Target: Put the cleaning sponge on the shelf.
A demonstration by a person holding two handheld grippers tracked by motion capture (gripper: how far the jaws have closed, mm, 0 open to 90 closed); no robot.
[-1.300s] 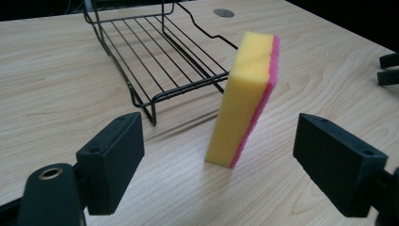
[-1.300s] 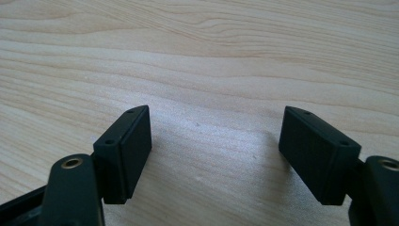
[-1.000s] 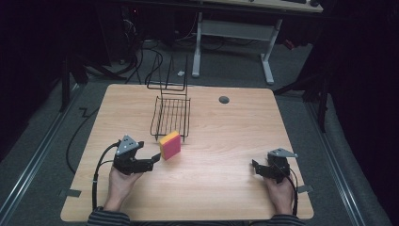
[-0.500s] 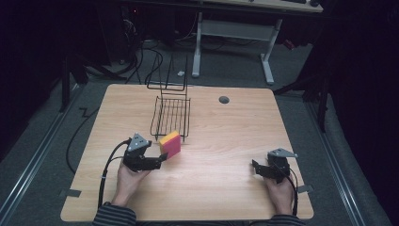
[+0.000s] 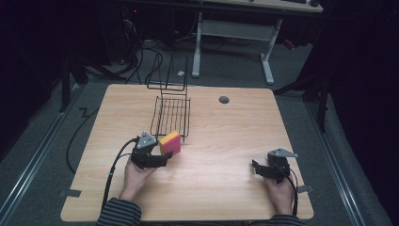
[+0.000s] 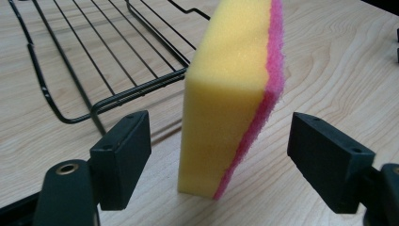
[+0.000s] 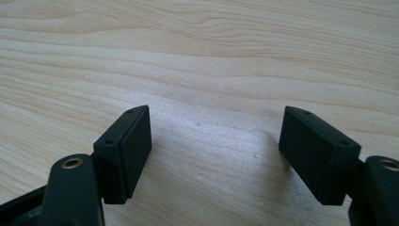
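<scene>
A: Sponge (image 6: 230,94), yellow foam with a pink scouring face, one item: standing on edge on the table (image 5: 226,141), sitting between the jaws of the left gripper (image 5: 162,157). Are the pads pressing yet?

B: Not yet. The jaws have just been closing around it, but bare wood is showing on both sides of the sponge in the left gripper view, so that gripper is counting as released, not clenched.

A: Change since a second ago?

B: The left hand (image 5: 136,176) has been sliding forward until the sponge came between the jaws. I judge the grasp is being set up, with the lift yet to come.

A: Right gripper (image 5: 258,168)?

B: Jaws standing wide apart over bare tabletop, grasping nothing, resting near the near right corner, well apart from the sponge.

A: Surroundings?

B: Wire rack (image 5: 171,113), black, lying just beyond the sponge, its near rim close by. Open wood is stretching to the right and toward the person; the near table edge is lying just behind the wrists.
</scene>
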